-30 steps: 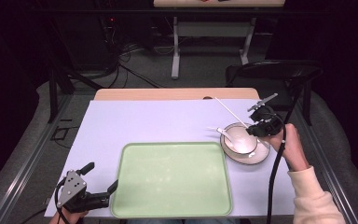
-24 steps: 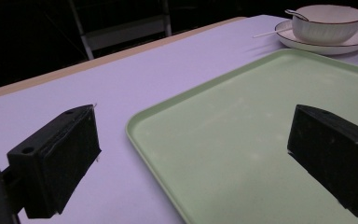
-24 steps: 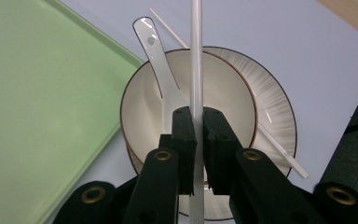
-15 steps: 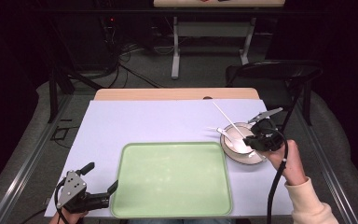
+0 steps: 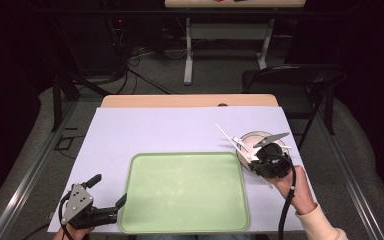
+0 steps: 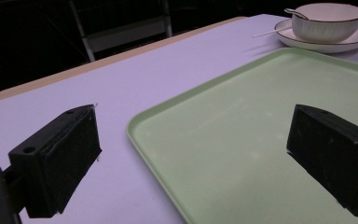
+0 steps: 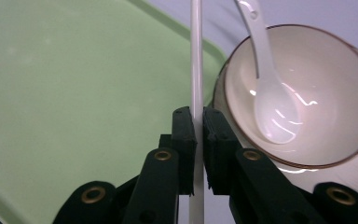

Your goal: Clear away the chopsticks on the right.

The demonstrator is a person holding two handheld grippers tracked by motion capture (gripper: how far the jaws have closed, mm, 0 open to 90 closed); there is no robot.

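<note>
Right hand-held gripper [image 7: 198,140] clamped on thin chopstick [image 7: 196,60] beside bowl [image 7: 307,93]; could pivot, slip. Left hand-held gripper [image 6: 191,158] apart.

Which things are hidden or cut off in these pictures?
- Stick, right gripper view: top end cut by the frame edge; low end hidden behind the right gripper.
- Bowl, high view: near half covered by that gripper.
- Plate, left gripper view: right side cut by the edge.
- Spoon, same view: scoop hidden inside the bowl.
</note>
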